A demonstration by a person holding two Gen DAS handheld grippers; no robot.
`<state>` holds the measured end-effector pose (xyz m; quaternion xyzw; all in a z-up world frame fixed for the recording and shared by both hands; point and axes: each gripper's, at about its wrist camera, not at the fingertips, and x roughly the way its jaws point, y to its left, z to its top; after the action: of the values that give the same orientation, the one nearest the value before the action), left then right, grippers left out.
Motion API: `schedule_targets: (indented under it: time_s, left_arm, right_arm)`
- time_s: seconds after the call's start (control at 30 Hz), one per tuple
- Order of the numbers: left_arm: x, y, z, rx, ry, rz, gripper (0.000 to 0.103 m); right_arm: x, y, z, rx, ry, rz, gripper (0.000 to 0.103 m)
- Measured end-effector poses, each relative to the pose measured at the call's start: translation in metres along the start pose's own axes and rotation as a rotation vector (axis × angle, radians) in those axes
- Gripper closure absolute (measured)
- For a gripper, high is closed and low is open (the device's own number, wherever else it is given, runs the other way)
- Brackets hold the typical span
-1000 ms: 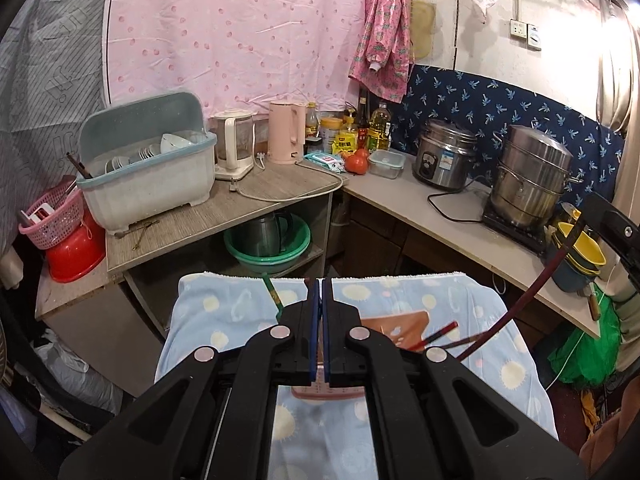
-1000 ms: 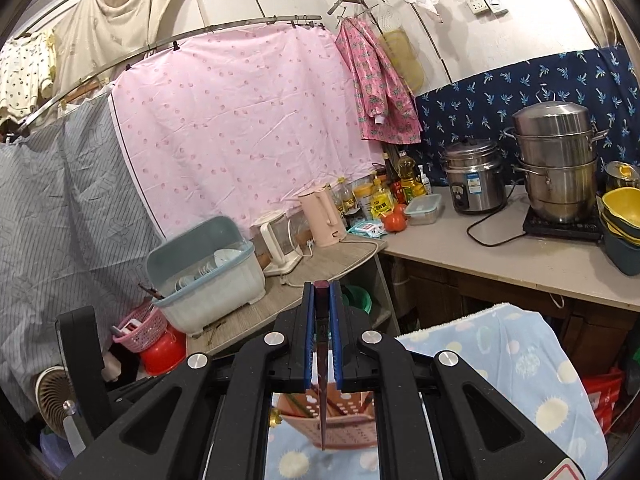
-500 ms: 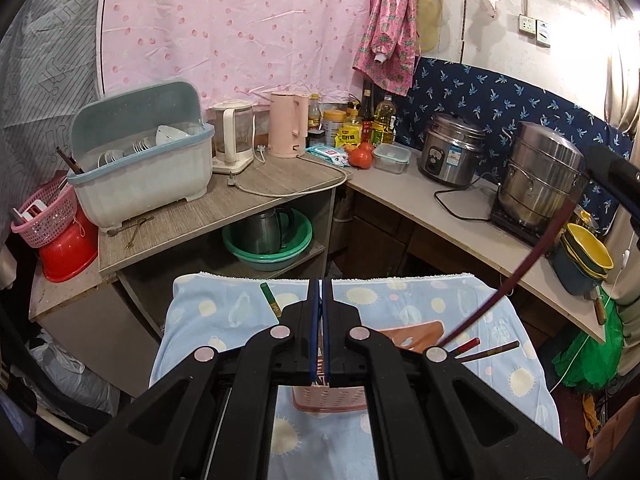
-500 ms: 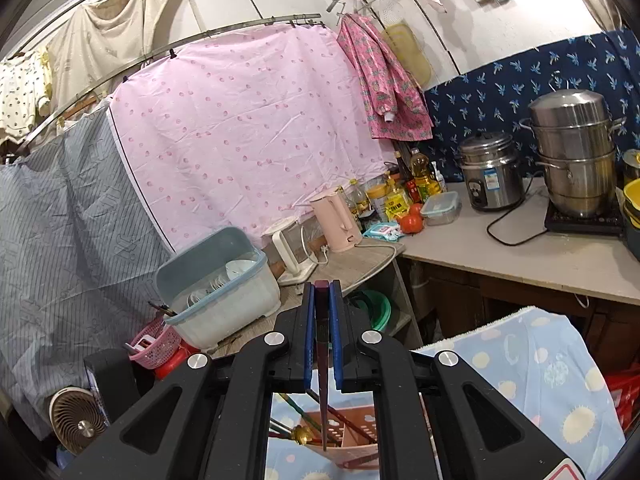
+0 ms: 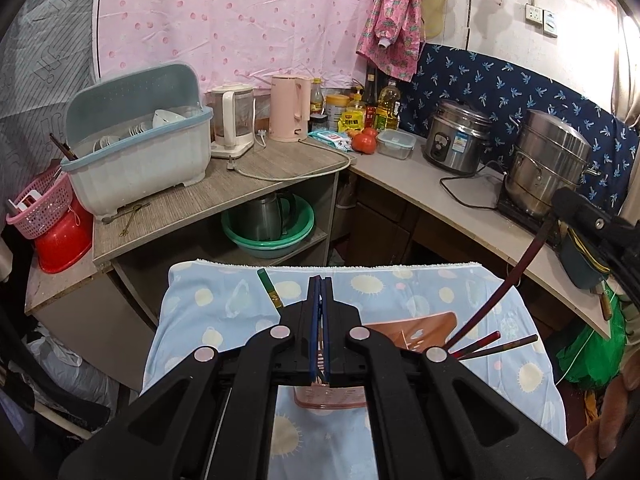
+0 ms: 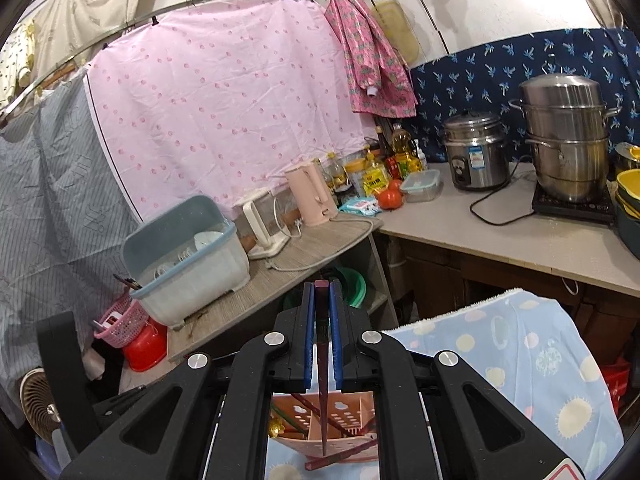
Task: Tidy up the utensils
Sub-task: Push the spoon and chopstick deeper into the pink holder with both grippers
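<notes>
1. the pink holder (image 6: 344, 420) is lying on the cloth (image 5: 224, 312), chopsticks (image 5: 496, 344) poking out.
2. right gripper (image 6: 322, 300) is clenching a chopstick (image 6: 323, 400) over the holder, nearer than before.
3. left gripper (image 5: 320, 292) is staying closed, empty.

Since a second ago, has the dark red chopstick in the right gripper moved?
Yes. In the left wrist view the chopstick has come down toward the pink holder; its tip now reaches beside it on the blue cloth.

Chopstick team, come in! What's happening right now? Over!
Right gripper shut on dark red chopstick, tip over pink holder. Left gripper shut, empty. Nothing blocking.
</notes>
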<state>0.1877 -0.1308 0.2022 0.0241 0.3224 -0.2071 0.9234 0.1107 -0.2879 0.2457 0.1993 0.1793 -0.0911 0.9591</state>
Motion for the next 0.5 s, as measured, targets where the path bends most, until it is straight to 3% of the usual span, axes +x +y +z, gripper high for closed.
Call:
schedule_targets:
  time_s: [0.13,0.3,0.5]
  left_arm:
    - [0.007,0.002,-0.002,-0.005,0.011,0.001,0.102]
    - [0.008,0.003,-0.001,-0.006,0.010,0.001,0.102]
    - [0.012,0.002,-0.001,-0.003,0.017,-0.002,0.102]
  right_arm:
    - [0.004,-0.004,-0.001,0.022,0.014,0.016,0.095]
    - [-0.008,0.006,0.015,0.004,-0.030,0.036,0.095]
    - [-0.006,0.012,0.019,-0.030,-0.056,0.006,0.095]
